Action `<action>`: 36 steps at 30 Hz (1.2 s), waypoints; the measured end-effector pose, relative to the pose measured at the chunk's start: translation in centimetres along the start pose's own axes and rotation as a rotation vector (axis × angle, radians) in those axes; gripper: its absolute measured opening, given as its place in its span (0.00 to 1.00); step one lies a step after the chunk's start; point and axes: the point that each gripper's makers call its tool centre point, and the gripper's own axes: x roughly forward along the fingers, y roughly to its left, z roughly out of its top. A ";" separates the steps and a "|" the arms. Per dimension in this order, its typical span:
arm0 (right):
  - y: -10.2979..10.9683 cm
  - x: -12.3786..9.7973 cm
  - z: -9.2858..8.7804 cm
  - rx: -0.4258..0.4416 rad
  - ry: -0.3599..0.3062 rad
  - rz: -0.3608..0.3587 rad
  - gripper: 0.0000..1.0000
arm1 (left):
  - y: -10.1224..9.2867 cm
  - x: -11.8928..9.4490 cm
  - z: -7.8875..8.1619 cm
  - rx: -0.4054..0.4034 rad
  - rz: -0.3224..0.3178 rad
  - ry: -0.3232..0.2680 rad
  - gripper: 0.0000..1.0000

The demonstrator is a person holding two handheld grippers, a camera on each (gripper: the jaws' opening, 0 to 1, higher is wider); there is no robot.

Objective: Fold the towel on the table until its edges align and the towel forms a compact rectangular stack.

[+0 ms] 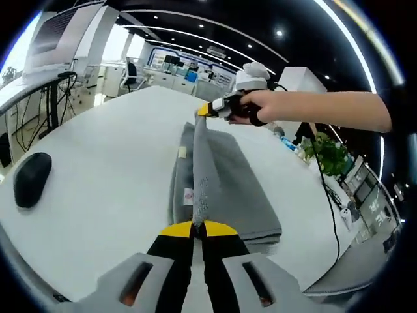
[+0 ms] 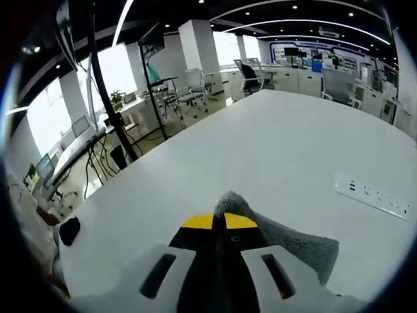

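Observation:
A grey towel (image 1: 241, 189) lies folded lengthwise on the white table (image 1: 104, 163). One edge of it is lifted and stretched taut as a narrow ridge between both grippers. My left gripper (image 1: 198, 227) is shut on the near end of that edge. At the far end the right gripper (image 1: 203, 111), held by a person's hand, is shut on the other corner. In the right gripper view my right gripper (image 2: 220, 222) is shut on a bunched corner of the grey towel (image 2: 293, 244) above the table (image 2: 273, 143).
A black computer mouse (image 1: 31, 177) lies on the table at the left. A white power strip (image 2: 373, 193) sits on the table at the right. A cable (image 1: 329, 202) runs along the right table edge near a green plant (image 1: 329, 155). Office chairs and desks stand beyond the table.

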 end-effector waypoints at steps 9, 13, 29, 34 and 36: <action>0.3 0.1 -0.1 -0.032 0.006 0.006 0.03 | 1.5 0.2 0.8 0.006 0.033 -0.005 0.12; 0.2 -0.1 0.1 -0.028 0.005 0.012 0.05 | 1.8 0.0 1.4 0.033 0.035 -0.008 0.14; -1.2 -1.8 0.9 -0.038 0.005 0.015 0.19 | 2.2 0.3 2.6 0.055 0.051 -0.018 0.20; -1.6 -2.5 1.1 -0.039 -0.001 0.011 0.20 | 2.1 0.9 3.3 0.076 0.040 -0.017 0.21; -1.8 -2.7 0.9 -0.038 0.001 0.012 0.21 | 2.1 1.1 3.7 0.087 0.036 -0.020 0.22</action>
